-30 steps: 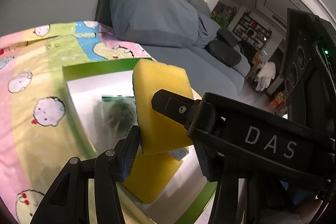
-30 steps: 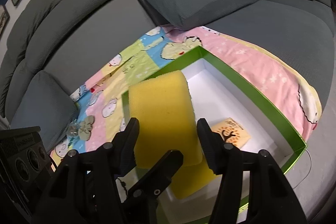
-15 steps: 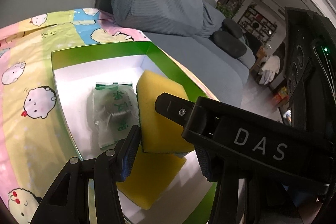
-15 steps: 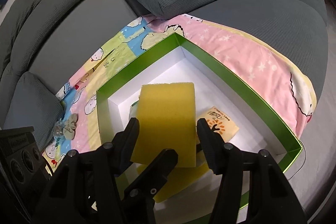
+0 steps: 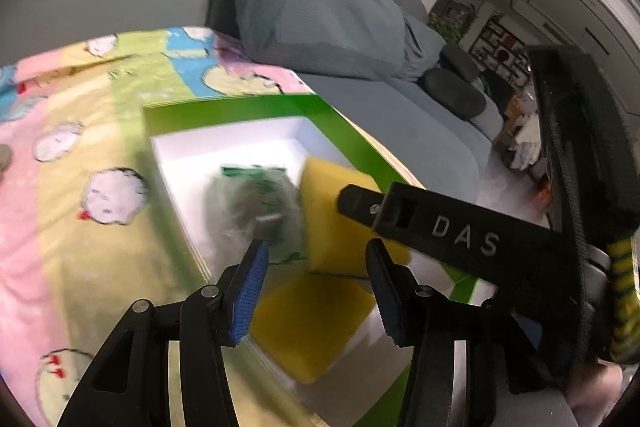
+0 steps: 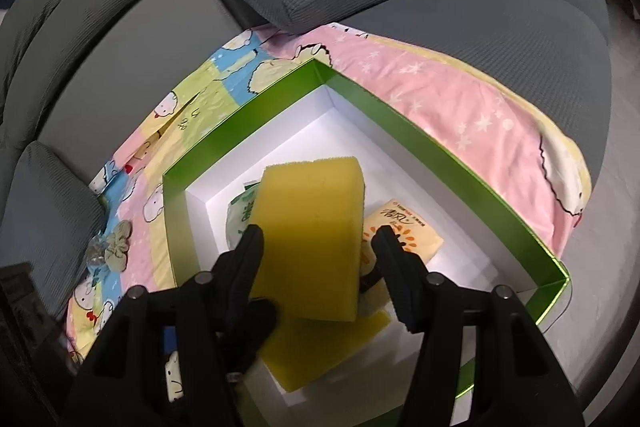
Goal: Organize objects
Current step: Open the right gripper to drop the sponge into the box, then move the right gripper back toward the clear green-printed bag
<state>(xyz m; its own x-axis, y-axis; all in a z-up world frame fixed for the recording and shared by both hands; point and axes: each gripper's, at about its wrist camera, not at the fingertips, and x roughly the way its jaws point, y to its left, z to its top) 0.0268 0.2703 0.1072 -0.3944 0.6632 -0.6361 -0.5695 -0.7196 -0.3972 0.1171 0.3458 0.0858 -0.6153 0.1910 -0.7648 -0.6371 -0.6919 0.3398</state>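
Left wrist view taken low and close, aimed along green-rimmed white cardboard box [image 5: 240,111] toward grey fabric sofa [image 5: 320,11] and room beyond. Right wrist view taken from higher, angled steeply down into same box [image 6: 440,147]. Shared: box interior, yellow foam sponge [image 5: 340,211] [image 6: 312,239], pastel cartoon-print blanket [image 5: 80,155] [image 6: 460,99].

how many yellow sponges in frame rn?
2. One upper sponge sits between the right gripper fingers, above the green box. The lower sponge lies flat on the box floor beneath it. More could be hidden under them.
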